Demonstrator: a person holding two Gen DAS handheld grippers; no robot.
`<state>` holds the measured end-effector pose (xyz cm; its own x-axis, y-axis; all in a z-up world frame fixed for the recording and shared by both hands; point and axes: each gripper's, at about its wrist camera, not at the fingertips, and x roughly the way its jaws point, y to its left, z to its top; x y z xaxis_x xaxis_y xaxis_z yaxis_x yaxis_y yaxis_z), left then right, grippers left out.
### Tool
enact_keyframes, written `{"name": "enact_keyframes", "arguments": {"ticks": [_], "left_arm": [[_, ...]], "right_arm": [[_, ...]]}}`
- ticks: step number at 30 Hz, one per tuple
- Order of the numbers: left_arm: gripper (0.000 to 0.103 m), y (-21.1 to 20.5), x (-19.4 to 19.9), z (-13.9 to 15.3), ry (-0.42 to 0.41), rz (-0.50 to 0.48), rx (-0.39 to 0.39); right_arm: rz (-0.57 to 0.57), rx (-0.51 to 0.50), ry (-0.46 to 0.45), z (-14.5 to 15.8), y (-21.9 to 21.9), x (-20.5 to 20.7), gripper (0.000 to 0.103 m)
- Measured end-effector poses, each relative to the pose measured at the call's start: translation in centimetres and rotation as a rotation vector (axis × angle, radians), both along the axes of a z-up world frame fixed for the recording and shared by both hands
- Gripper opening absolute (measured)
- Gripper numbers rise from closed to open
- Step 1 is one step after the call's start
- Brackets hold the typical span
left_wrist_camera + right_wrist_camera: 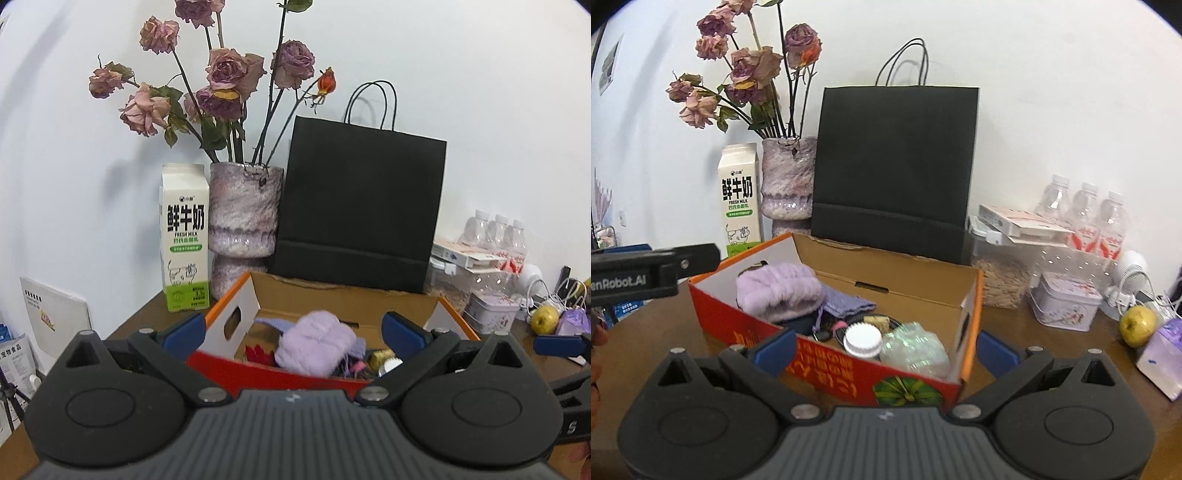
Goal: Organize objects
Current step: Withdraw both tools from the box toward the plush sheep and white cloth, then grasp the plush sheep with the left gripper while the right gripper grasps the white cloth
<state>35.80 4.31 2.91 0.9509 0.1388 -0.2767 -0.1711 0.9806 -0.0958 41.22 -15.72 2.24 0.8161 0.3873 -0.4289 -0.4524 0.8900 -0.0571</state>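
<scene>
An open orange cardboard box [236,306] [971,314] sits on the brown table. It holds a fluffy purple item [314,349] [779,291], a knitted lilac cloth [846,302], a white-capped bottle [863,341], a crumpled clear wrap [912,350] and small bits. My left gripper [293,332] is open and empty, just in front of the box's near wall. My right gripper [886,349] is open and empty, its fingers either side of the box's near right corner. The left gripper's side shows at the left of the right wrist view [653,271].
Behind the box stand a milk carton [184,240] [740,201], a vase of dried roses [243,218] [788,181] and a black paper bag [360,206] [894,166]. To the right are water bottles [1086,214], a clear container [1004,273], a tin [1065,302], a yellow-green apple [1137,326].
</scene>
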Motion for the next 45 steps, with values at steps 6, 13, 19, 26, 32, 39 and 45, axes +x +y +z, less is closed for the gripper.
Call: {"name": "enact_keyframes", "arguments": {"ticks": [6, 13, 19, 26, 32, 39, 45], "left_arm": [[0.103, -1.4, -1.9, -1.0, 0.038, -0.012, 0.005], [0.103, -3.2, -3.9, -2.2, 0.083, -0.030, 0.015], [0.103, -5.0, -4.2, -4.1, 0.163, -0.060, 0.022], [0.103, -6.5, -3.8, -6.2, 0.270, -0.067, 0.005], [0.103, -5.7, -3.4, -7.3, 0.342, -0.044, -0.079], [0.052, -4.5, -4.9, -6.9, 0.328, -0.094, -0.155], [0.051, -1.6, -6.3, -6.6, 0.316, -0.050, -0.179]], "right_arm": [[-0.019, -0.010, 0.009, -0.5, -2.1, -1.6, 0.103], [-0.029, -0.042, 0.025, -2.0, -4.0, -3.2, 0.103], [-0.051, -0.055, 0.083, -4.2, -6.4, -4.0, 0.103], [-0.051, -0.059, 0.158, -5.9, -8.7, -4.5, 0.103], [-0.072, -0.044, 0.174, -6.2, -9.9, -4.7, 0.103], [-0.035, -0.042, 0.187, -6.5, -9.3, -4.8, 0.103], [0.012, -0.039, 0.198, -6.7, -8.8, -5.0, 0.103]]}}
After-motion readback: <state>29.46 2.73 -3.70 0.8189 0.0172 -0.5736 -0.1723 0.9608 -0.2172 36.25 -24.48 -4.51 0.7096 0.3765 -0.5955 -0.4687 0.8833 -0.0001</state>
